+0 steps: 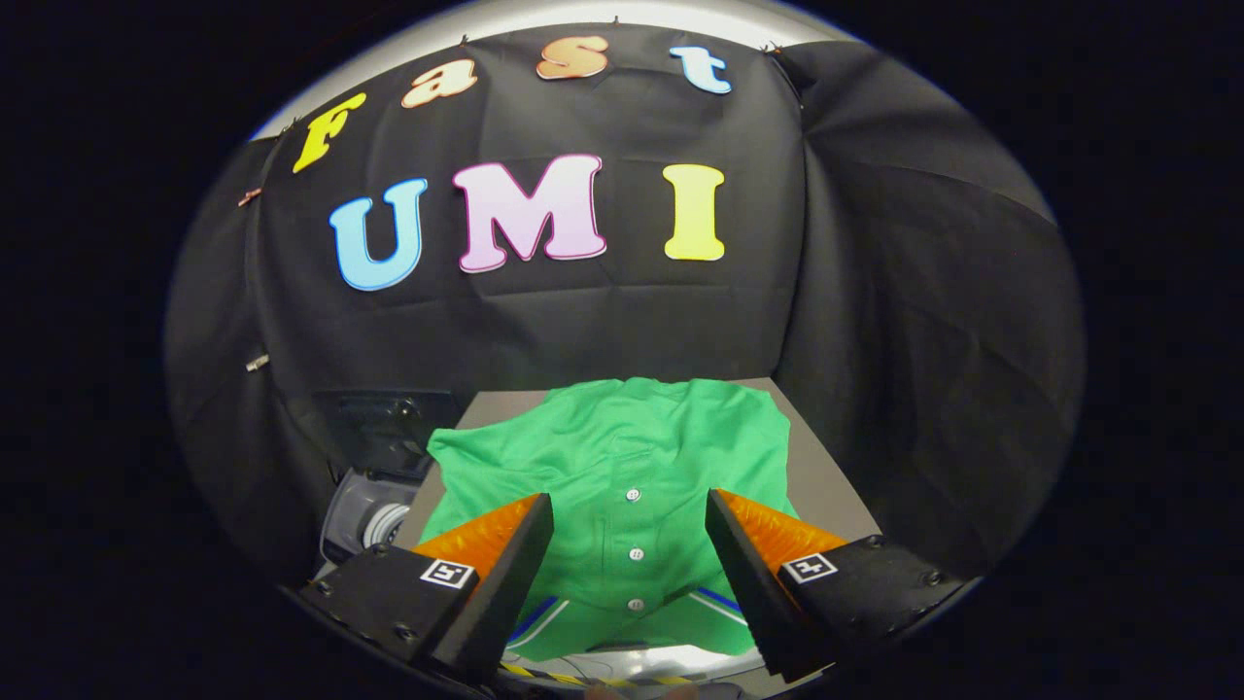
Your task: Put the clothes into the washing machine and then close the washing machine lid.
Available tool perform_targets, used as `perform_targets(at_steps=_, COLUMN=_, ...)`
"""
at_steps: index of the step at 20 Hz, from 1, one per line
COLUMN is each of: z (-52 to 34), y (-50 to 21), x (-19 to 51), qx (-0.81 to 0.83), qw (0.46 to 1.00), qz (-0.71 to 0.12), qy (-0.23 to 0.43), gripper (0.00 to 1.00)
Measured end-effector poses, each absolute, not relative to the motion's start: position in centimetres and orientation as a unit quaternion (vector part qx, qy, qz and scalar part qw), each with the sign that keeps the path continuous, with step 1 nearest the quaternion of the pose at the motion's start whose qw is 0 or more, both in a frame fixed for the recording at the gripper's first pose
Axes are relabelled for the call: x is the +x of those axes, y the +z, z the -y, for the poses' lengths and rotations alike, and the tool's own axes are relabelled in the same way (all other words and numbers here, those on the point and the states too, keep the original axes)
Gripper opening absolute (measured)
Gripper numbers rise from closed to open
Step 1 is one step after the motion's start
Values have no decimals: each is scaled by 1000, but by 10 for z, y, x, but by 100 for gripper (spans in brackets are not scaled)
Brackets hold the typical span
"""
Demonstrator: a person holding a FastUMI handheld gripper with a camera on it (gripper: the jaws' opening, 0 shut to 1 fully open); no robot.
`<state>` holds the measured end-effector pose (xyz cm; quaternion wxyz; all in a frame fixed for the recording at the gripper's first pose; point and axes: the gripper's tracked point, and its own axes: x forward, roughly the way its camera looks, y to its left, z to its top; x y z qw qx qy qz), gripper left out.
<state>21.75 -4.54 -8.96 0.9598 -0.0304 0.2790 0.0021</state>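
My gripper [630, 510] hangs wide open and empty above the green buttoned cloth shirt [622, 457] spread on the grey table [826, 486]; I should descend, pinching a fold near the placket, washing machine [374, 515] beyond-left.

One green shirt [622, 457] is laid on one table [826, 486]. Three white buttons [637, 554] are counted down its front. One washing machine [374, 515] is seen beside the table.

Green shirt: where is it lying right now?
In the gripper view the green shirt lies spread flat on the grey table, buttons up, between and beyond the open gripper, with the washing machine at the table's left.
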Motion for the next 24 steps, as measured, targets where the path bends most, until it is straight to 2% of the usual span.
perform_targets(at_steps=8, z=60, y=-145, x=244, qx=-32, qw=931, qz=-361, qy=-26, gripper=99)
perform_targets(at_steps=12, z=51, y=-152, x=252, qx=-61, qw=931, qz=-359, qy=-11, gripper=95)
perform_targets(at_steps=16, z=46, y=-143, x=261, qx=-31, qw=938, qz=-346, qy=11, gripper=20)
perform_targets(at_steps=19, z=49, y=-140, x=264, qx=7, qw=936, qz=-350, qy=20, gripper=19)
perform_targets(at_steps=21, z=52, y=-136, x=258, qx=38, qw=936, qz=-351, qy=18, gripper=8)
perform_targets(at_steps=24, z=52, y=-123, x=260, qx=51, qw=937, qz=-346, qy=11, gripper=8)
